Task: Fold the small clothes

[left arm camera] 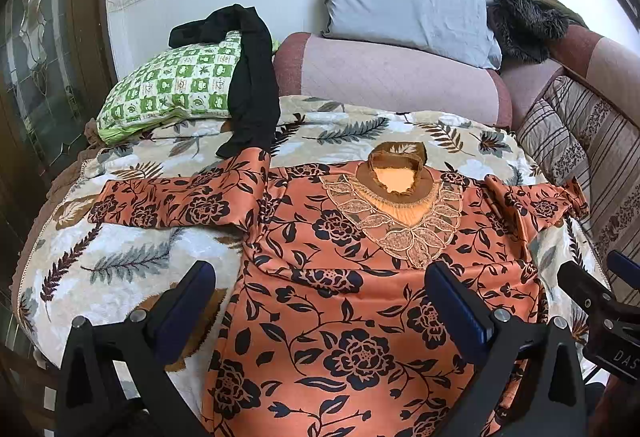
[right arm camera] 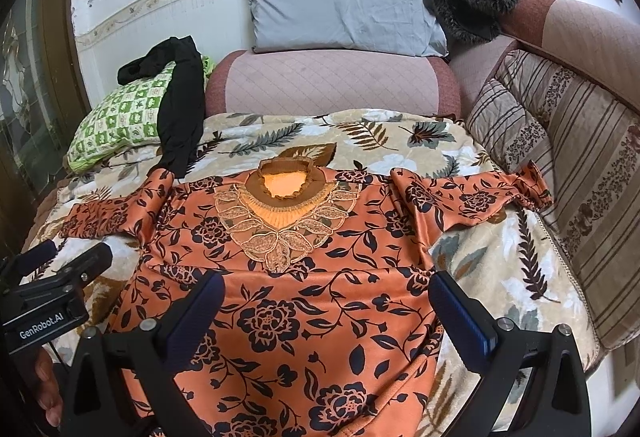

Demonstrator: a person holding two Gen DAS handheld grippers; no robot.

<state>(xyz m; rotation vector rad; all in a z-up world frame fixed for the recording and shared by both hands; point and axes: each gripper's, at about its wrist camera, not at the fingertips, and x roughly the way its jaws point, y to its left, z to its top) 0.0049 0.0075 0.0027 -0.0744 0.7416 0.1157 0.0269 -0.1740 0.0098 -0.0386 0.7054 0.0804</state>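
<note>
Left wrist view:
- The orange long-sleeved top with a black rose-and-vine print and a lace-trimmed brown collar lies spread flat, front up, on the leaf-patterned cream blanket covering the bed.
- Its collar sits at 12 o'clock of the garment; one sleeve runs out toward 9 o'clock, the other lies bunched toward 3 o'clock.
- The left gripper hovers over the top's lower body, jaws wide apart and holding nothing; one blue-padded finger is above the blanket just beside the garment's edge, the other above the print.
- At 3 o'clock, the right gripper shows only in part at the frame edge.
- A black garment drapes over a green-and-white checked pillow at 10 o'clock, its lower end touching the top's shoulder.
- A grey pillow leans against the wall at 12 o'clock, on a pink quilted bolster.

Right wrist view:
- The same top fills the centre, collar at 12 o'clock, the sleeve toward 3 o'clock reaching a brown striped cushion.
- The right gripper hovers above the garment's lower half, jaws wide and empty.
- The left gripper enters at 9 o'clock over the blanket, jaws apart, a hand below it.
</note>
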